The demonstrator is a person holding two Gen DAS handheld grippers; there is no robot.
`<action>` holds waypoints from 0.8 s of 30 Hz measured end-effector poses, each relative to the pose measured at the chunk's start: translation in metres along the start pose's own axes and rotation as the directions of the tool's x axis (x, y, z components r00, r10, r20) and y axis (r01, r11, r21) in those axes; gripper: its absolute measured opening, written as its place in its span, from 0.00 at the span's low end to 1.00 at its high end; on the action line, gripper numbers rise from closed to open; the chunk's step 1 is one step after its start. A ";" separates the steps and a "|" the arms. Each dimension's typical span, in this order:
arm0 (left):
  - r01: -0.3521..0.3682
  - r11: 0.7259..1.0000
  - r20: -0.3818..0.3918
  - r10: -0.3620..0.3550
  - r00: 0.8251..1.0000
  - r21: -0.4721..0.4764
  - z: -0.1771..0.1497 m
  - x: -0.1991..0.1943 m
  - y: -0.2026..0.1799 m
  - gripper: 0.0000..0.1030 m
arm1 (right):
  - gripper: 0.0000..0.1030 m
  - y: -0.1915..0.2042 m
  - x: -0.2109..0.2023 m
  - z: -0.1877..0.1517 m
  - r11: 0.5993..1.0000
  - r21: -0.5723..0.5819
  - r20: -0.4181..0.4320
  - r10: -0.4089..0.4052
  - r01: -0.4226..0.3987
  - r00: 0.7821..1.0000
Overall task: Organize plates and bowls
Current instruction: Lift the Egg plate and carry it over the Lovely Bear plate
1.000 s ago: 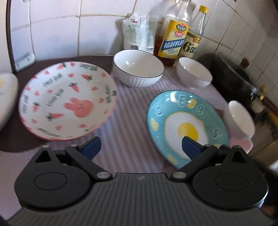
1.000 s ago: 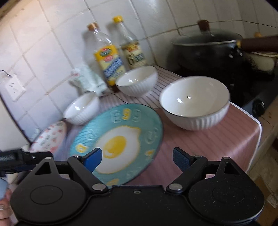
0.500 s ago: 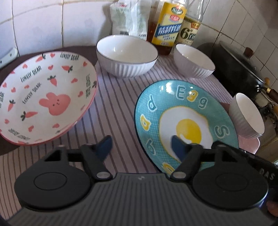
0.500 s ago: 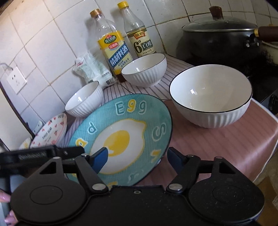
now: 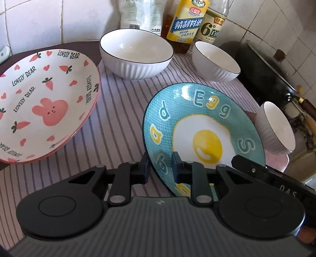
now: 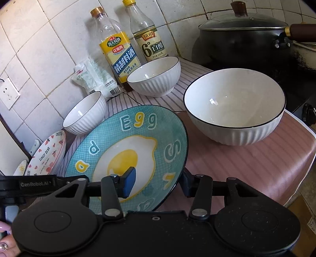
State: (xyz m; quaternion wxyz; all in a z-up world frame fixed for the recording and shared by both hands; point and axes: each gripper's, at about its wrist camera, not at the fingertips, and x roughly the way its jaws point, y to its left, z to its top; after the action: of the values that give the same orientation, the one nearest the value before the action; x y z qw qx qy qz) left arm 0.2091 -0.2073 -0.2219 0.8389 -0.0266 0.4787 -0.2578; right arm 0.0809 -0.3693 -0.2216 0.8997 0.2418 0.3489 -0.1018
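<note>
Risk: left tool (image 5: 159, 168) and right tool (image 6: 158, 180), jaws just closing across near rim of egg plate (image 5: 197, 126) mid-desk but not clearly clamped, could slip or tip it into right bowl (image 6: 235, 106).

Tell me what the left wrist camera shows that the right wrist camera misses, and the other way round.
Only the left wrist view: the whole face of the pink plate, with its rabbit drawing; the right wrist view catches that plate only edge-on.
Only the right wrist view: the wall socket, the bottle caps and the stove knob.
Both: the egg plate, three white bowls, two bottles, the white bag and the black pot.
</note>
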 end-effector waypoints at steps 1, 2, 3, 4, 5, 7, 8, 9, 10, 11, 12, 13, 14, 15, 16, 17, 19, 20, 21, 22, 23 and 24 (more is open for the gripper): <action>0.000 1.000 -0.003 0.000 1.000 -0.008 0.001 0.000 0.001 0.21 | 0.53 0.000 0.000 0.000 1.000 -0.005 -0.002 0.004 -0.004 1.000; 0.002 1.000 -0.007 -0.002 1.000 -0.013 0.001 0.000 0.001 0.21 | 0.53 0.000 0.000 0.000 1.000 -0.005 -0.002 0.008 -0.008 1.000; 0.003 1.000 -0.010 -0.003 1.000 -0.014 0.002 0.000 0.002 0.22 | 0.53 -0.001 0.000 0.000 1.000 -0.005 -0.002 0.012 -0.012 1.000; 0.002 1.000 -0.011 -0.002 1.000 -0.014 0.002 0.001 0.002 0.22 | 0.53 -0.001 0.000 0.000 1.000 -0.006 -0.002 0.016 -0.016 1.000; -0.001 1.000 -0.012 0.001 1.000 -0.011 0.002 0.001 0.001 0.22 | 0.52 -0.002 0.000 -0.001 1.000 -0.004 0.000 0.019 -0.019 1.000; 0.001 1.000 -0.011 -0.001 1.000 -0.009 0.002 0.001 0.002 0.22 | 0.30 0.002 -0.001 -0.002 0.998 -0.041 0.009 -0.037 0.037 0.999; 0.003 1.000 -0.010 -0.004 1.000 -0.015 0.002 0.001 0.002 0.22 | 0.30 0.005 -0.002 -0.003 0.994 -0.079 0.018 -0.069 0.070 0.997; 0.010 1.000 -0.007 -0.010 1.000 -0.029 0.002 0.000 0.004 0.22 | 0.29 0.005 -0.003 -0.004 0.993 -0.098 0.017 -0.067 0.068 0.998; 0.017 0.999 -0.005 -0.017 1.000 -0.042 0.003 0.001 0.006 0.21 | 0.27 0.003 -0.003 -0.003 0.995 -0.086 0.014 -0.059 0.060 0.998; 0.023 0.998 -0.007 -0.023 1.000 -0.058 0.003 0.000 0.008 0.21 | 0.27 0.001 -0.004 -0.002 0.996 -0.075 0.011 -0.054 0.055 0.998; 0.023 0.997 -0.013 -0.024 1.000 -0.070 0.004 -0.001 0.009 0.21 | 0.26 0.001 -0.005 -0.001 0.996 -0.079 0.009 -0.052 0.052 0.999; 0.015 0.997 -0.018 -0.016 1.000 -0.076 0.004 -0.002 0.009 0.22 | 0.25 0.002 -0.008 0.000 0.994 -0.093 0.014 -0.049 0.050 0.999; 0.005 0.996 -0.013 -0.007 1.000 -0.087 0.004 -0.005 0.009 0.21 | 0.24 0.004 -0.010 0.000 0.994 -0.103 0.019 -0.043 0.045 0.999; 0.000 0.995 -0.013 -0.002 1.000 -0.098 0.003 -0.008 0.009 0.21 | 0.25 0.005 -0.014 0.003 0.993 -0.112 0.023 -0.028 0.030 0.999; -0.004 0.995 -0.012 0.003 1.000 -0.099 0.001 -0.010 0.009 0.21 | 0.24 0.007 -0.016 0.005 0.993 -0.118 0.011 -0.024 0.025 1.000; -0.009 0.995 -0.011 0.008 1.000 -0.095 0.000 -0.013 0.008 0.21 | 0.24 0.009 -0.015 0.007 0.992 -0.124 -0.001 -0.030 0.030 1.000; -0.017 0.996 -0.005 0.017 1.000 -0.086 -0.002 -0.020 0.007 0.21 | 0.24 0.012 -0.016 0.008 0.991 -0.128 -0.006 -0.033 0.032 0.999; -0.015 0.996 -0.001 0.015 1.000 -0.091 -0.003 -0.025 0.008 0.21 | 0.24 0.012 -0.016 0.007 0.993 -0.113 -0.010 -0.029 0.027 1.000; -0.012 0.995 -0.001 0.012 1.000 -0.104 -0.004 -0.030 0.009 0.21 | 0.25 0.013 -0.017 0.007 0.994 -0.102 -0.017 -0.027 0.025 0.999; -0.010 0.994 0.000 0.010 1.000 -0.109 -0.004 -0.035 0.011 0.21 | 0.25 0.015 -0.019 0.007 0.995 -0.101 -0.024 -0.026 0.023 0.999; -0.009 0.993 0.007 0.010 1.000 -0.114 -0.005 -0.041 0.012 0.21 | 0.25 0.017 -0.021 0.006 0.995 -0.103 -0.026 -0.021 0.018 0.999; -0.008 0.993 0.011 0.010 1.000 -0.120 -0.006 -0.048 0.014 0.21 | 0.25 0.020 -0.023 0.005 0.994 -0.105 -0.030 -0.010 0.007 0.999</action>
State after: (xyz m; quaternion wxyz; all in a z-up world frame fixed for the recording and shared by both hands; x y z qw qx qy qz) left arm 0.1908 -0.1720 -0.1916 0.8396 -0.0761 0.4887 -0.2247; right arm 0.0734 -0.3546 -0.1955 0.9052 0.1943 0.3686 -0.0836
